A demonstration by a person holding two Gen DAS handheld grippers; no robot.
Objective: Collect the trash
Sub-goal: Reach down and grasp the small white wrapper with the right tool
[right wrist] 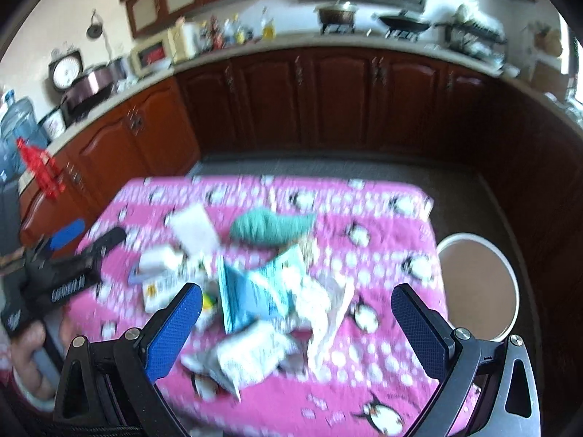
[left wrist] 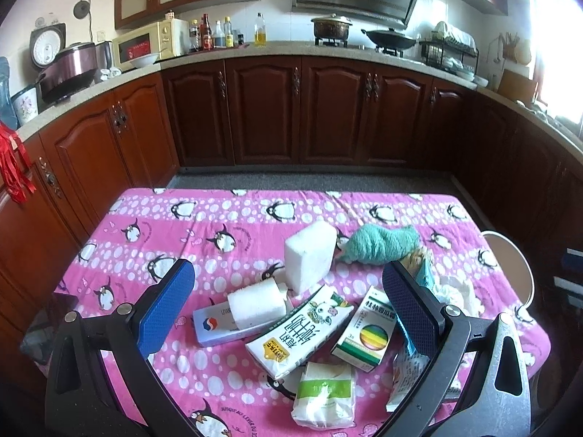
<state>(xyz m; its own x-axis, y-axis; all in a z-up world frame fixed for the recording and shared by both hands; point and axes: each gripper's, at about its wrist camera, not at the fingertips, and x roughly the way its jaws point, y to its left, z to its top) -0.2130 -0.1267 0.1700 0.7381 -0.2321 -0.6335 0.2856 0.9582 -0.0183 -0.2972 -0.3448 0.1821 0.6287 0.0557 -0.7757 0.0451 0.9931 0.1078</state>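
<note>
Now both grippers hang above a table (left wrist: 153, 218) under a pink penguin cloth, with the trash heaped in the lower middle of each frame. Seen from the left wrist, the left gripper (left wrist: 288, 298) has its blue pads spread wide and nothing between them. Framed by those pads lie a paper roll (left wrist: 257, 304) resting on a flat blue-white box (left wrist: 215, 327), a milk carton (left wrist: 298, 331) lying on its side, a green-striped box (left wrist: 366, 331) just right of it, and a tissue pack (left wrist: 324, 397) nearest the bottom edge. A white foam block (left wrist: 309, 258) stands upright behind the roll, and a teal cloth (left wrist: 379, 244) lies to its right. Crumpled paper (left wrist: 455, 291) shows past the right pad.

From the right wrist the picture is blurred. The right gripper (right wrist: 297, 322) is likewise wide open and empty, poised over a light-blue packet (right wrist: 255, 291) and white crumpled wrappers (right wrist: 324, 306) in the centre. The teal cloth (right wrist: 271, 225) sits above them. At the left edge the left gripper (right wrist: 87, 235) appears, held by a hand (right wrist: 29, 346). A round stool (right wrist: 477, 284) stands beside the table at the right of the frame
</note>
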